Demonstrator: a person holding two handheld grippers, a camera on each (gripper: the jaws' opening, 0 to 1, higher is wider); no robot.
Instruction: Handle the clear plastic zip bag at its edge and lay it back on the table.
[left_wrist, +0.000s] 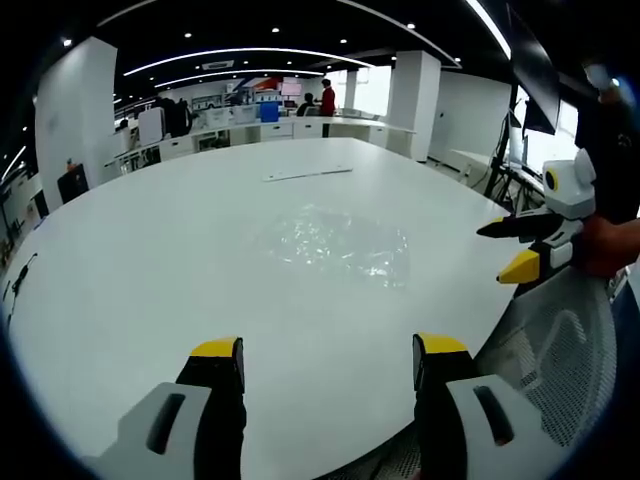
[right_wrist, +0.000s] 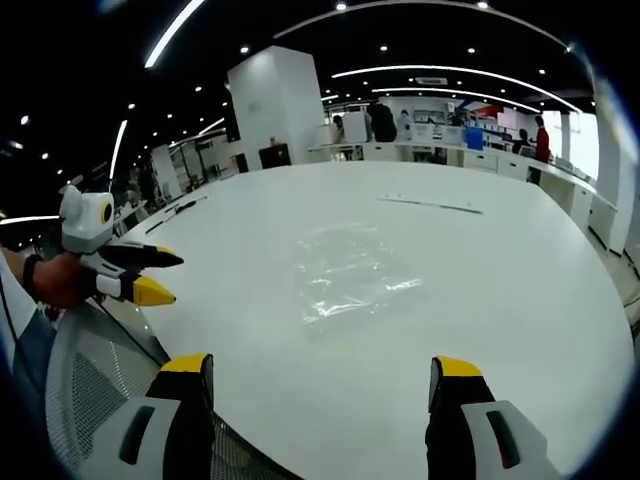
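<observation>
Left gripper view shows the zip bag (left_wrist: 340, 245) lying flat mid-bench (left_wrist: 150, 260), untouched. Both the left gripper (left_wrist: 328, 362) and right gripper (right_wrist: 322, 382) hang back from it, jaws apart, likely ready for an edge pinch.

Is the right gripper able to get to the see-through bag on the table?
Probably yes. The right gripper is open and faces the bag, with only bare white table between them.

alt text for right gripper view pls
A clear plastic zip bag lies flat on a white table, ahead of the open right gripper, which holds nothing. The left gripper, hand-held, sits at the table's left edge.
</observation>
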